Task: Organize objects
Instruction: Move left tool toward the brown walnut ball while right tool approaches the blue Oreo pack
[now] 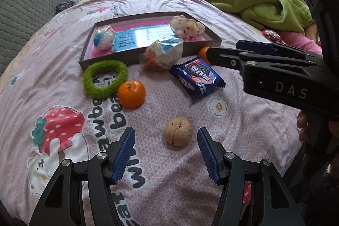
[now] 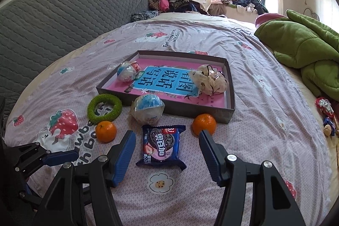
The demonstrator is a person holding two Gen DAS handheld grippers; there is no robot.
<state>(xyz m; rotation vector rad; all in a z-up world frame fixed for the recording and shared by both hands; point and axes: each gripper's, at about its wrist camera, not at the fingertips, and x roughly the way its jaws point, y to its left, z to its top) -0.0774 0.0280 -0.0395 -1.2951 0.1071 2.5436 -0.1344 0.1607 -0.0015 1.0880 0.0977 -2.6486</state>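
Two tools are hovering over a bed (image 2: 264, 103) with a pink strawberry-print cover, both with jaws standing wide apart and nothing between the pads. The left tool (image 1: 166, 154) is pointing down at a walnut (image 1: 178, 131), which is lying just beyond its fingertips. The right tool (image 2: 167, 151) is aiming at a blue cookie pack (image 2: 161, 144), which is lying flat between its fingers without touching them. One orange (image 2: 106, 131) is sitting left of the pack, touching a green ring (image 2: 104, 108); a second orange (image 2: 204, 124) is sitting to the right, just beside the near corner of a shallow box (image 2: 229, 86). A wrapped ball (image 2: 147, 108) is resting against the box's front wall. Inside the box, another wrapped ball (image 2: 128, 72) is lying at the left end and a beige bundle (image 2: 210, 77) at the right. A green blanket (image 2: 307, 50) is lying bunched at the bed's far right.
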